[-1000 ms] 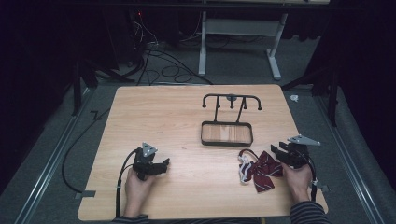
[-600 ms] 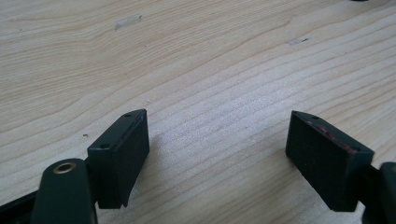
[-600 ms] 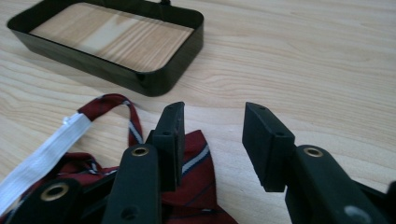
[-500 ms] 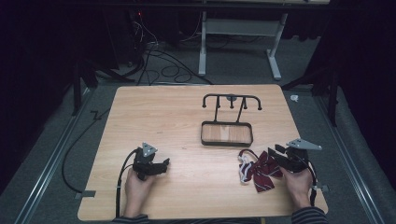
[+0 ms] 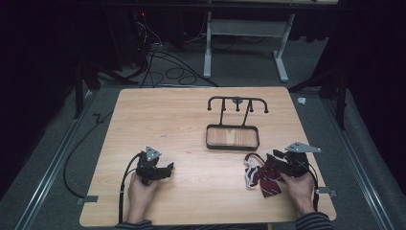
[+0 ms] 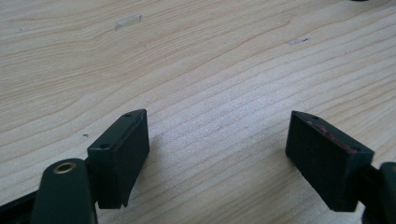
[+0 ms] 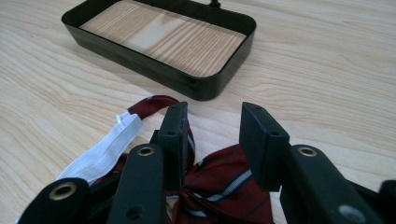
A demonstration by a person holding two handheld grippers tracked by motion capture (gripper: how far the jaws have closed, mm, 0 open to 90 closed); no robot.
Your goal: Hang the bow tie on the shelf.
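High view: striped bow tie (image 5: pixel 264 178) long axis runs 10 to 4 o'clock; right gripper (image 5: pixel 276 162) jaws closing, part-spread over it; left gripper (image 5: pixel 168 168) jaws spread wide, nothing between. No readable writing.

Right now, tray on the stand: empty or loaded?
Empty. The black tray shows only its bare wooden floor in the right gripper view; the striped bow tie lies outside it on the table, nearer the person.

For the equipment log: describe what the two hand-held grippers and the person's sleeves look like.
Both the left gripper and the right gripper are black, each topped with a grey three-cornered plate and trailing a black cable. Their jaws end in flat, blocky black pads, with brass-coloured rivets at the pivots. A reddish strip runs along one left pad's inner edge. The sleeves are dark with thin light stripes.
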